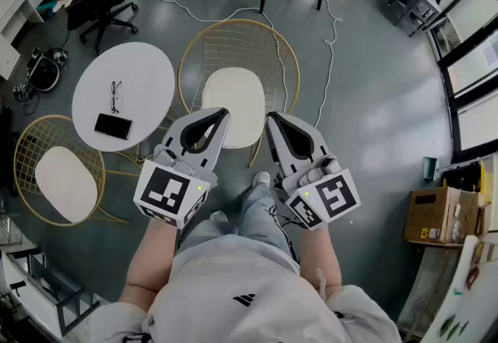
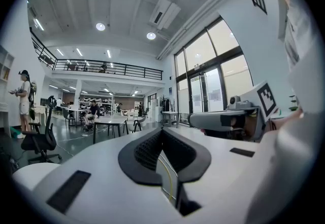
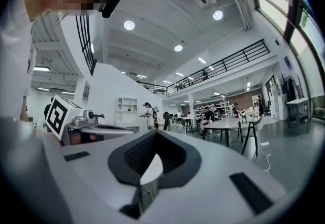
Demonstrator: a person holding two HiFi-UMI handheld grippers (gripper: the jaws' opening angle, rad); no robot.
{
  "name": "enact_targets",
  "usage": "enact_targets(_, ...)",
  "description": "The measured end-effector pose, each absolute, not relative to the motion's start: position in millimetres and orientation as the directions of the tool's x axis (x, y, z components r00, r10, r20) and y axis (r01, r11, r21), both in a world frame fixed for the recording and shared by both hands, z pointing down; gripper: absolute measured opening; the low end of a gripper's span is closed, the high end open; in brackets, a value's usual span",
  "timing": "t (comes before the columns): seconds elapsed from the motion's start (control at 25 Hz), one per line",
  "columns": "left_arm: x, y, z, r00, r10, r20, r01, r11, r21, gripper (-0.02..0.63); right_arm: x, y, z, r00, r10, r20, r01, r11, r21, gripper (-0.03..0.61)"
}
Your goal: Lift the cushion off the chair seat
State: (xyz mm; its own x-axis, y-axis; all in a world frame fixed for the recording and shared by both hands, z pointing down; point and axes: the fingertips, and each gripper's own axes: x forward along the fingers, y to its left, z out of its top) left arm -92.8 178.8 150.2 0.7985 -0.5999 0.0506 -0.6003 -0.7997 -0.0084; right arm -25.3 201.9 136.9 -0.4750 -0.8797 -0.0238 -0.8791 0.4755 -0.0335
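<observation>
A cream cushion [image 1: 233, 104] lies on the seat of a gold wire chair [image 1: 241, 42] straight ahead of me in the head view. My left gripper [image 1: 223, 113] is held level over the cushion's front left part, jaws shut with nothing between them. Beside it, over the cushion's front right edge, my right gripper [image 1: 271, 117] is likewise shut and empty. Both are held up high and do not touch the cushion. The left gripper view looks out level across the room past its shut jaws [image 2: 162, 131]; the right gripper view does the same [image 3: 155, 134].
A round white table [image 1: 144, 69] to the left carries glasses [image 1: 115, 95] and a phone [image 1: 113, 126]. A second wire chair with a cushion [image 1: 66, 178] stands at the near left. A white cable [image 1: 331, 46] trails over the floor on the right; a cardboard box [image 1: 432, 217] sits far right.
</observation>
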Motion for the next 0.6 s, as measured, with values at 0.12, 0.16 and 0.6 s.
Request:
enact_targets(0.12, -91.6, 178.2, 149.5, 0.797, -0.602, 0.05, -0.602, -0.798, -0.018, 0.012, -24.2, 201.8, 136.2, -0.476, -0.879, -0.026, -0.878, 0.477, -0.029, 0.009)
enact_targets(0.16, -91.1, 178.2, 149.6, 0.797, -0.602, 0.05, -0.602, -0.798, -0.019, 0.012, -23.6, 201.7, 136.3, -0.476, -0.879, -0.026, -0.878, 0.477, -0.029, 0.008)
enact_targets(0.6, -79.6, 164.5, 154.2, 0.793, -0.607, 0.062, -0.607, -0.795, -0.015, 0.012, -11.5, 189.5, 138.4, -0.483, -0.875, -0.032, -0.874, 0.484, -0.048, 0.009)
